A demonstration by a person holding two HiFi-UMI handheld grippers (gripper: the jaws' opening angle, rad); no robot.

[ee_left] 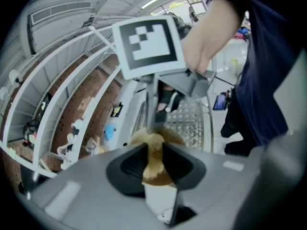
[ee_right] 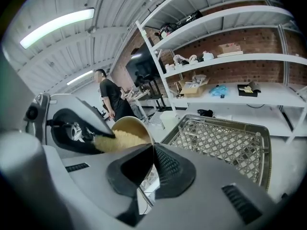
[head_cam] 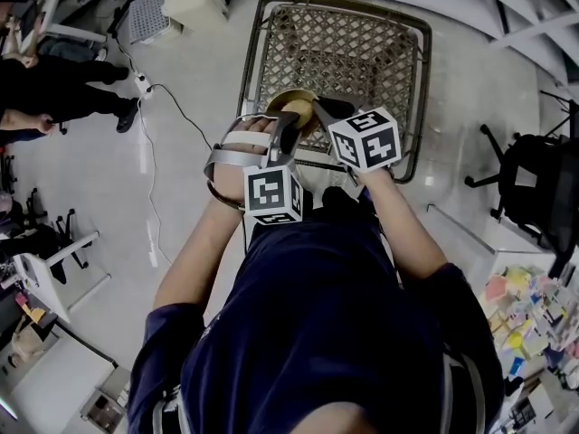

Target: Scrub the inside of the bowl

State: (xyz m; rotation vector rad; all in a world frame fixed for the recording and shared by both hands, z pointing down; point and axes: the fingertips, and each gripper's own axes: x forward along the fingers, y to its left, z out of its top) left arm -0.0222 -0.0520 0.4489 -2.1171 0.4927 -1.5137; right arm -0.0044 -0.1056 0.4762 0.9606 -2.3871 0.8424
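Nearest, the left tool (ee_left: 154, 150) has its jaws clamped on a yellow sponge (ee_right: 117, 140), which bulges soft between the pads. It should give under pressure and follow a curved wall. To its right, the right tool (ee_right: 153, 152) has its jaws almost together, pinching the thin rim of the bowl (ee_right: 129, 124) with one pad inside the wall and one outside. The bowl (head_cam: 291, 100) is held in the air between the two tools, just over the near edge of the basket (head_cam: 353, 57). It is tilted so that its mouth faces the left tool. The sponge lies against the inside, low in the hollow, so the left tool reaches in from the left while the right tool holds the right side of the rim. The bowl looks light, stiff and smooth, with a thin wall. The rim is the only easy place to hold it, and a pinch at one point may let it swing or slip when the sponge pushes hard. It would be steadier to scrub toward the held side. Beyond the bowl, the wire basket (ee_right: 225, 143) lies empty. Farther back, shelves (ee_right: 230, 56) stand along a brick wall.
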